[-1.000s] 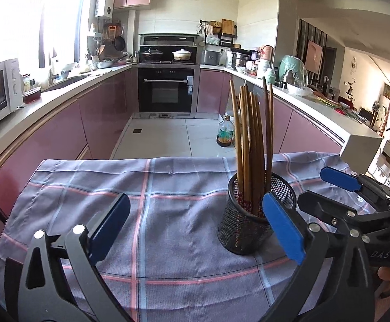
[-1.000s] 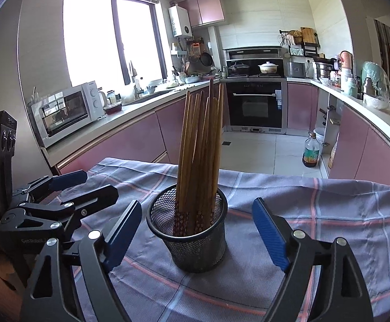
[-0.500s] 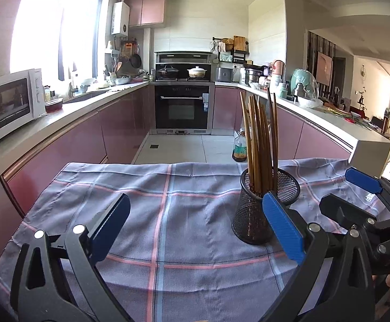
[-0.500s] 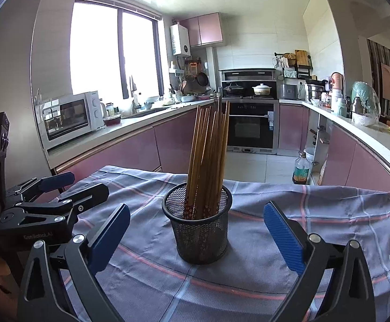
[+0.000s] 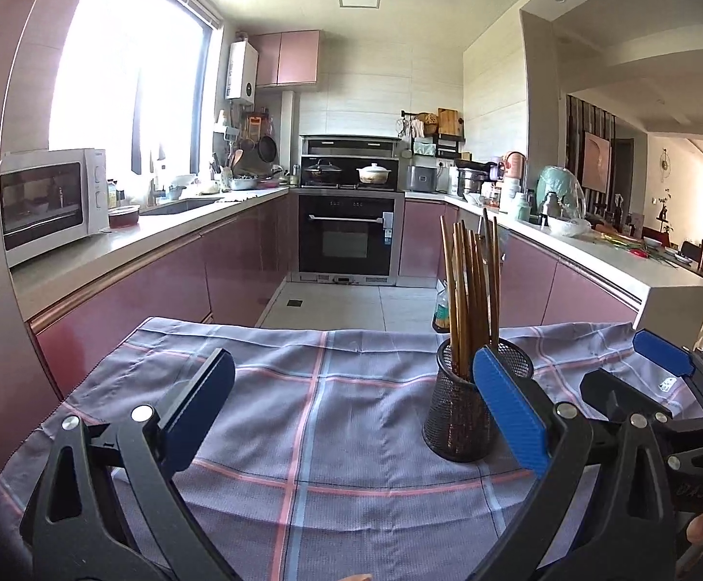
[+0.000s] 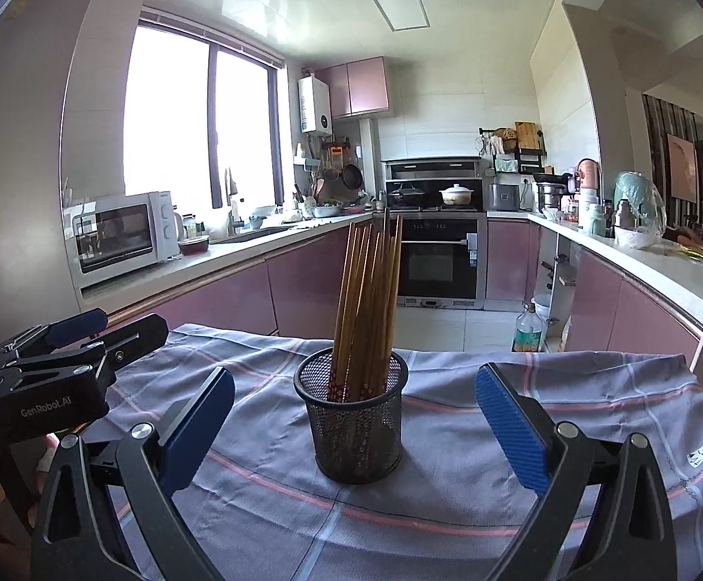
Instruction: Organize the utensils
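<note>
A black mesh cup (image 6: 351, 440) full of several wooden chopsticks (image 6: 366, 300) stands upright on a plaid cloth (image 6: 593, 411). My right gripper (image 6: 355, 416) is open wide. The cup sits just ahead, centred between its blue pads (image 6: 511, 426), with a clear gap on each side. In the left wrist view my left gripper (image 5: 351, 406) is open and holds nothing. The cup (image 5: 453, 421) stands behind its right finger, with the chopsticks (image 5: 467, 300) rising above. Each gripper shows at the other view's edge: the left gripper (image 6: 109, 331) and the right gripper (image 5: 642, 377).
The cloth-covered table ends at a far edge (image 5: 351, 334), with tiled floor and an oil bottle (image 6: 528, 329) beyond. Pink cabinets line both sides. A microwave (image 5: 46, 203) sits on the left counter and an oven (image 5: 346, 237) stands at the back.
Both grippers have drawn back from the cup and tipped upward, so the cup looks smaller and farther away. The right gripper's fingers spread wider. The cup and chopsticks stayed put.
</note>
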The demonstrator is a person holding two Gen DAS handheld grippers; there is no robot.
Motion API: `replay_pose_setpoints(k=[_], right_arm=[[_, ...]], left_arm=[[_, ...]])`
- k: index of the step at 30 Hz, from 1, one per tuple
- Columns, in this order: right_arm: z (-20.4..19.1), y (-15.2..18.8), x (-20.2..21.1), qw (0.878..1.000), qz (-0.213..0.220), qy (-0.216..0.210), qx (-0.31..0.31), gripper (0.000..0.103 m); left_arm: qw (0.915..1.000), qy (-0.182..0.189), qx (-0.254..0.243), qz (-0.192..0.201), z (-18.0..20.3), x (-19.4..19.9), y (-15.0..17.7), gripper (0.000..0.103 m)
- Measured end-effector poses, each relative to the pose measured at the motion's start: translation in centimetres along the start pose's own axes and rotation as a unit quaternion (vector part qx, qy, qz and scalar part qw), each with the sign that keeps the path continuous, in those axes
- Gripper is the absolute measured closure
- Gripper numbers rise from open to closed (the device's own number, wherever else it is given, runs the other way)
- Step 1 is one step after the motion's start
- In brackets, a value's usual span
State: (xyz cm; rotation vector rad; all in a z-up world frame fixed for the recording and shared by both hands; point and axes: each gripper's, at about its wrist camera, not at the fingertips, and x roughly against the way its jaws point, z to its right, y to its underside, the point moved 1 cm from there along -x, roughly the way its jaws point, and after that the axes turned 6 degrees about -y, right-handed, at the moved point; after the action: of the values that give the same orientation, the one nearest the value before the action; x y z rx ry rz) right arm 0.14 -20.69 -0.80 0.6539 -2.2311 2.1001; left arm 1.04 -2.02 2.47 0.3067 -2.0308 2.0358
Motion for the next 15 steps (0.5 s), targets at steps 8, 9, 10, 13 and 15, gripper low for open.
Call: replay_pose_setpoints(k=[8, 9, 10, 13, 15], right_arm=[[0.03, -0.02, 0.64, 1.000, 0.019, 0.003, 0.000, 0.007], [0.05, -0.04, 0.68, 1.000, 0.019, 0.003, -0.001, 0.007], [0.05, 0.00, 0.72, 1.000, 0.021, 0.003, -0.002, 0.007], [0.06, 0.01, 0.74, 1.000, 0.022, 0.003, -0.002, 0.007], [0.08, 0.02, 0.79, 1.000, 0.022, 0.002, -0.002, 0.007]], left_arm=[[0.9998, -0.008, 0.000, 0.020, 0.17, 0.60, -0.06, 0.006], [0.9997, -0.009, 0.000, 0.021, 0.21, 0.65, -0.05, 0.006], [0.9997, -0.010, 0.000, 0.022, 0.21, 0.70, -0.07, 0.006], [0.9997, -0.009, 0.003, 0.024, 0.22, 0.75, -0.05, 0.006], [0.9996, -0.009, 0.004, 0.025, 0.22, 0.68, -0.04, 0.006]])
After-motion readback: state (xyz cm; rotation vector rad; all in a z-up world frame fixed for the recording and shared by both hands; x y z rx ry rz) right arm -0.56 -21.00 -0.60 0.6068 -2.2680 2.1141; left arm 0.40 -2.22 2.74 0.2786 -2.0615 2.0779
